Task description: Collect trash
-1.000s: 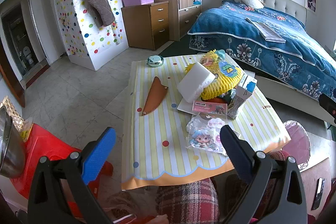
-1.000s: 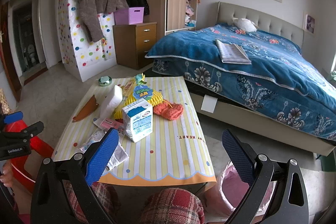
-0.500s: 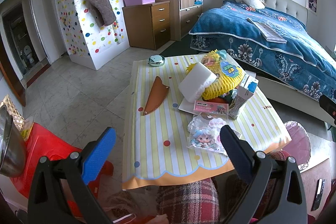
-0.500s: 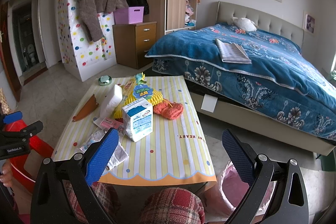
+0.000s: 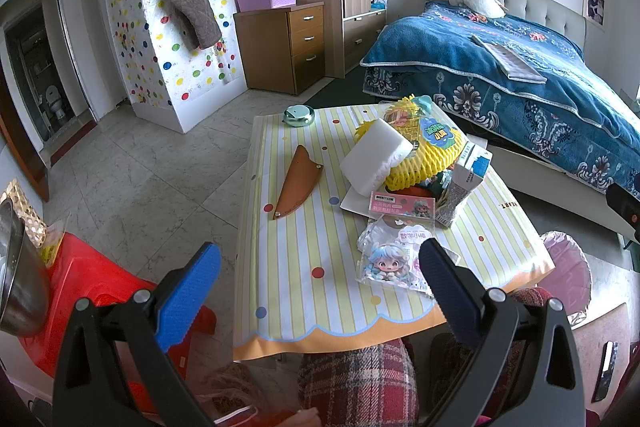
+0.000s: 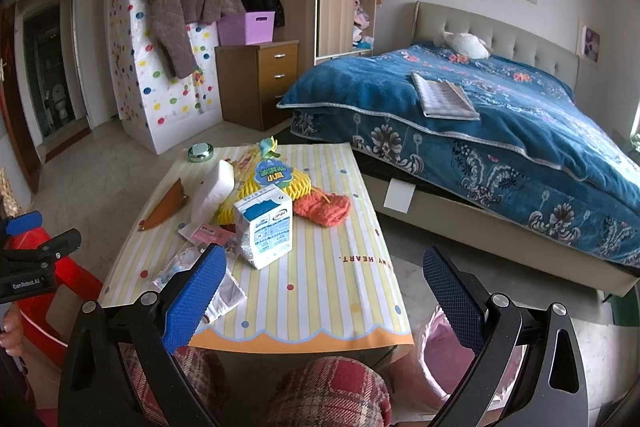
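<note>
Change: almost nothing has moved since a second ago; the left view has shifted very slightly and the table items lie where they were.
Left gripper [image 5: 320, 271]: fingers spread wide, holding nothing, hovering over the near edge of the table.
Right gripper [image 6: 320, 275]: fingers likewise released and empty, above the near right part of the table.
Table [image 6: 340, 291]: low, covered with a yellow-striped dotted cloth.
Trash pile: a milk carton [image 6: 264, 229] stands near the middle, just in front of a yellow foam fruit net [image 6: 276, 183]; a white foam block [image 5: 374, 157] leans on the net's left side.
Wrappers: a cartoon-doll packet [image 5: 394, 261] lies near the front edge, with a pink card [image 5: 402, 205] just behind it.
Other items: a brown leather sheath [image 5: 298, 183] lies left of the pile; an orange knitted piece [image 6: 326, 207] lies to its right; a small green round tin [image 5: 299, 116] sits at the far corner.
Bin: a pink-lined trash bin [image 5: 568, 267] stands on the floor beside the table's right near corner.
Stool: a red plastic stool [image 5: 80, 287] stands left of the table.
</note>
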Motion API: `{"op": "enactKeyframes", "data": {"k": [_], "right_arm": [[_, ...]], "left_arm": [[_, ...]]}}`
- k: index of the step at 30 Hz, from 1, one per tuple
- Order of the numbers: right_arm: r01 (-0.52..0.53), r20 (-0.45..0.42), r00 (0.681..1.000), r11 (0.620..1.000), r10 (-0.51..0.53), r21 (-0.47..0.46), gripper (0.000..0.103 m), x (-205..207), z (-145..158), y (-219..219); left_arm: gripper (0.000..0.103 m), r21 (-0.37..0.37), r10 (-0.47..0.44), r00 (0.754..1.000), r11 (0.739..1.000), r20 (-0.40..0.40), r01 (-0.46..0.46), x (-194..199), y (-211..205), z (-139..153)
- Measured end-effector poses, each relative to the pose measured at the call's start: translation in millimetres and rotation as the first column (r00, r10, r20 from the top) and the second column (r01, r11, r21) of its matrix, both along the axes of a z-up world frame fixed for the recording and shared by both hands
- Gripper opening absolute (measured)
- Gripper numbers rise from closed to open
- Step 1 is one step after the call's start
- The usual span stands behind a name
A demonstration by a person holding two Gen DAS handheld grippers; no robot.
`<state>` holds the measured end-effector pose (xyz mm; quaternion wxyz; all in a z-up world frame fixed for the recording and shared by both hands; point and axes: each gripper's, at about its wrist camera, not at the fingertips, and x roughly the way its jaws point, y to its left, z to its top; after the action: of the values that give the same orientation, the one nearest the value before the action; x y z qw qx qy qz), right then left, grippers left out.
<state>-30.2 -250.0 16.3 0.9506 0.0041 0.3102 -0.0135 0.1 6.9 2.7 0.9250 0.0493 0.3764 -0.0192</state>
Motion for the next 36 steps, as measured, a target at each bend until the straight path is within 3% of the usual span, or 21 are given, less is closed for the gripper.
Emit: {"op": "enactKeyframes", "data": {"k": [36], "right_arm": [[0.000, -0.006, 1.000, 1.000, 0.000, -0.003, 0.098, 5.7, -2.0, 1.3]], "left_arm": [[0.096, -0.004, 0.008, 1.000, 1.000, -0.008, -0.008, 1.5, 6.2, 2.0]]}}
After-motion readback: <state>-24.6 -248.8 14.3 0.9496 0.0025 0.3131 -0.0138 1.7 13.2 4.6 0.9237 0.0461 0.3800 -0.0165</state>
